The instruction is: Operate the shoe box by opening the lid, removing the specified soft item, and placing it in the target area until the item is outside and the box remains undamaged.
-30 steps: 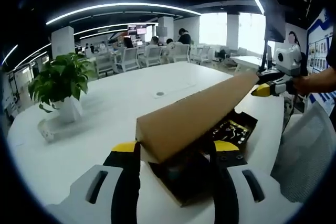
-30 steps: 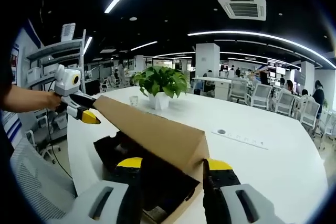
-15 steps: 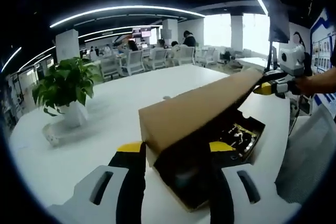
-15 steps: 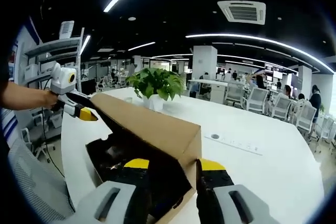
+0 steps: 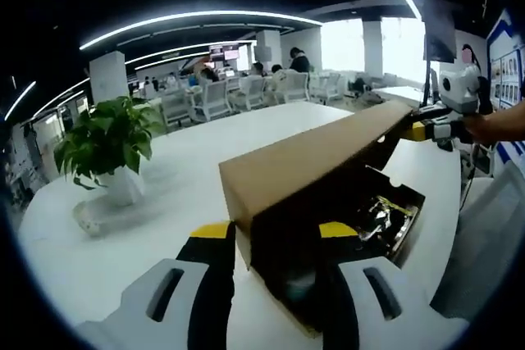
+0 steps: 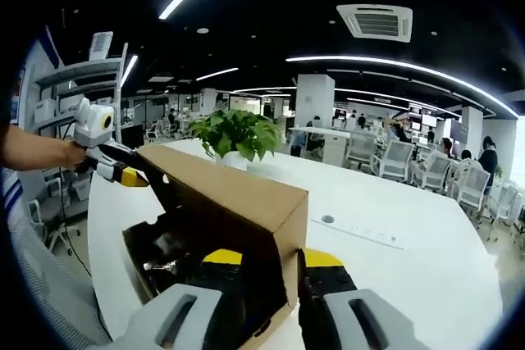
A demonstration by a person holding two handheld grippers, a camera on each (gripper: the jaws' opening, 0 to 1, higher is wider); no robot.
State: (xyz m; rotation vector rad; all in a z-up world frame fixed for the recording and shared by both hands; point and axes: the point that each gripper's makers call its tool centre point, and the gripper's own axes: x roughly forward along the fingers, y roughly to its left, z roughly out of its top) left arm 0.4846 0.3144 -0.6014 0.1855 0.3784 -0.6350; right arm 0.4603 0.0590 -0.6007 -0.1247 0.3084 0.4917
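Cardboard lid [image 5: 312, 165] now swung higher than a second ago, each hand-held gripper, left [image 5: 267, 231] and right [image 6: 272, 258], clamping one end; dark soft item [image 5: 385, 215] below exposed for removal.

L gripper view: close at one end of shoe box [image 5: 328, 178], facing along lid toward far end. R gripper view: close at opposite end [image 6: 221, 202], facing back. Both share box, white table [image 5: 164, 170], plant [image 5: 107, 133].
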